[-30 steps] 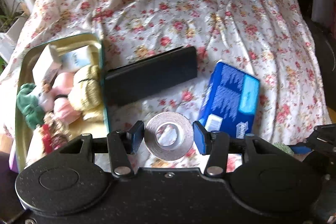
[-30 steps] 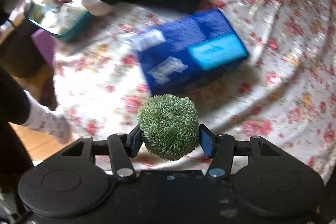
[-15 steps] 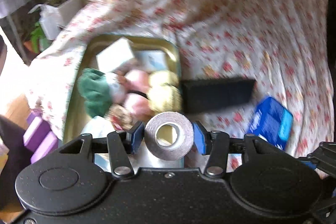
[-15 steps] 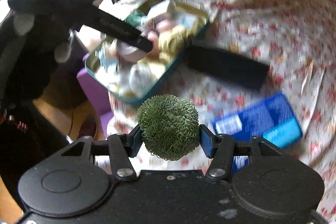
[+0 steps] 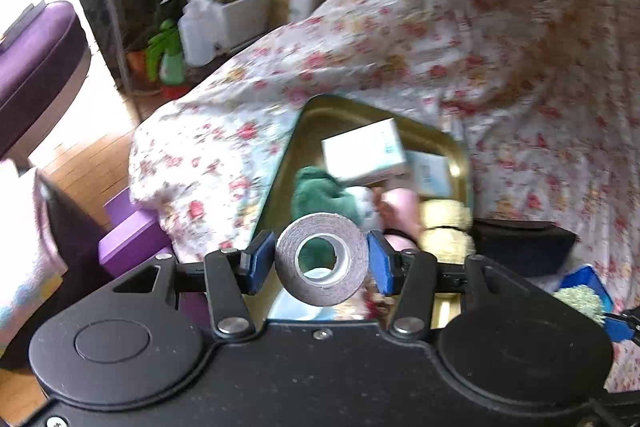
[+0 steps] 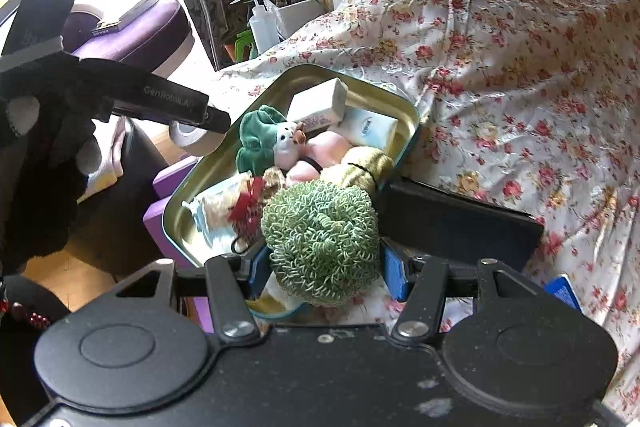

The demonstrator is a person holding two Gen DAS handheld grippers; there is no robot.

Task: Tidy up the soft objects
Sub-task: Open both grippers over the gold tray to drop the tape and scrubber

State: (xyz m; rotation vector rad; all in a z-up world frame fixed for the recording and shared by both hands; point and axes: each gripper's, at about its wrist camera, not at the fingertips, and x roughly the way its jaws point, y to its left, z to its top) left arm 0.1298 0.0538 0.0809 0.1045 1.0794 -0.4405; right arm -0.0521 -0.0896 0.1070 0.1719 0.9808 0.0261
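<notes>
Left claw: blue pads clamped on a grey roll of tape with a white core, held above the near-left end of the tin.

Right claw: blue pads gripping a green curly wire-like scrubber ball, held over the tin's near rim.

Gold-lined rectangular metal tin with teal outside: on the floral bedspread, holding a green-and-white plush toy, pink soft pieces, a yellow knitted bundle and white boxes.

Black flat case: on the bed, touching the tin's right side.

Blue box: partly hidden behind the right claw.
</notes>
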